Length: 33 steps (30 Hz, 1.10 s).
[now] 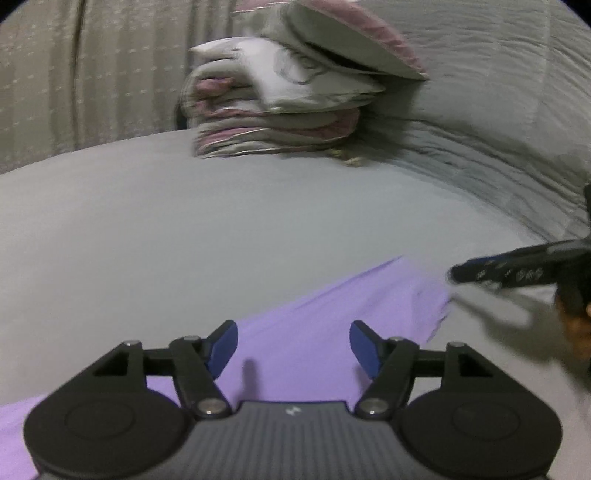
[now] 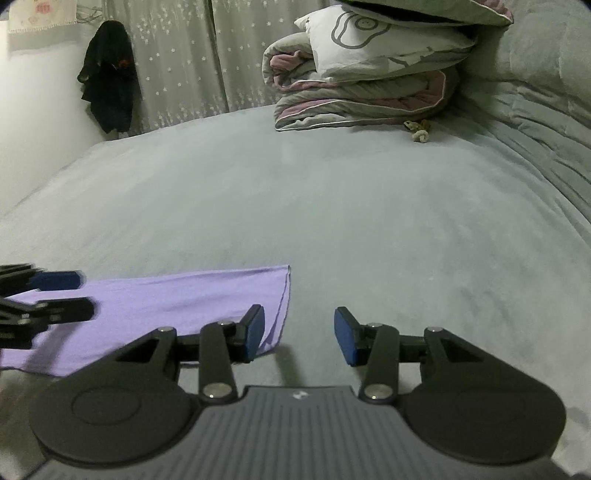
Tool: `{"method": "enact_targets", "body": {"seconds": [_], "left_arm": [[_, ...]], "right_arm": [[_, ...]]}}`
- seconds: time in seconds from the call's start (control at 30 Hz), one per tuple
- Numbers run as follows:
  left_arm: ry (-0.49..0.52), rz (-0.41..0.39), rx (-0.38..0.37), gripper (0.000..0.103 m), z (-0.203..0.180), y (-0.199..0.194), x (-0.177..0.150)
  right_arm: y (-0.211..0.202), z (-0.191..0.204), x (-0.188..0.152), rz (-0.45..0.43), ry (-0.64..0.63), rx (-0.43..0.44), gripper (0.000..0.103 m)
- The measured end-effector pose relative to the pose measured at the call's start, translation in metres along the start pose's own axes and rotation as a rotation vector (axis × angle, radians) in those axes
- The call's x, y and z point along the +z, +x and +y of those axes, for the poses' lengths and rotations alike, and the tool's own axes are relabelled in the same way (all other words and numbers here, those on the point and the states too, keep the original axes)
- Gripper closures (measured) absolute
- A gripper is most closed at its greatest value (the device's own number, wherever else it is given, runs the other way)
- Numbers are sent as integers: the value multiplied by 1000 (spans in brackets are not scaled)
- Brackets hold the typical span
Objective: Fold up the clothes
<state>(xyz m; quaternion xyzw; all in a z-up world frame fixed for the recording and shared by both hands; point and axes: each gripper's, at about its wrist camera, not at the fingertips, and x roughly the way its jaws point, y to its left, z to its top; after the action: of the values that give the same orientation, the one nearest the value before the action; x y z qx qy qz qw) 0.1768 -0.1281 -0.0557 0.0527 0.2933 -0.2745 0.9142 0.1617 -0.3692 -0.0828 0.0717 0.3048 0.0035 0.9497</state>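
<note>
Lying flat, purple cloth [image 2: 177, 295] — hemmed edge facing bare grey bed [image 2: 369, 221].

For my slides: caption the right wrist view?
Open right tongs hover beside folded purple cloth on grey bed; nothing gripped.

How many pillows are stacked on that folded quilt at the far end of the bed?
2. A white pillow with a grey drawing lies on the folded quilt; a grey pillow sits on top, partly cut off. Others may be hidden.
</note>
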Motion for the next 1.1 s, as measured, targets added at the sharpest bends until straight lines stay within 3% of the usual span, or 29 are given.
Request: {"method": "enact_targets", "body": {"seconds": [0.3, 0.47, 0.6, 0.7, 0.8, 1.1], "left_arm": [[-149, 24, 150, 26, 60, -77, -41], [-156, 31, 234, 23, 74, -134, -60], [-158, 22, 268, 21, 87, -174, -70], [-165, 8, 288, 20, 93, -198, -72], [-169, -5, 294, 19, 96, -212, -72], [-182, 11, 300, 18, 110, -221, -87]], "right_arm": [[-6, 12, 7, -31, -8, -44, 52], [-12, 27, 19, -30, 53, -62, 51], [-32, 59, 39, -26, 37, -61, 51], [-58, 88, 54, -48, 6, -20, 45], [-86, 117, 61, -65, -24, 22, 37], [-129, 174, 32, 3, -19, 43, 35]]}}
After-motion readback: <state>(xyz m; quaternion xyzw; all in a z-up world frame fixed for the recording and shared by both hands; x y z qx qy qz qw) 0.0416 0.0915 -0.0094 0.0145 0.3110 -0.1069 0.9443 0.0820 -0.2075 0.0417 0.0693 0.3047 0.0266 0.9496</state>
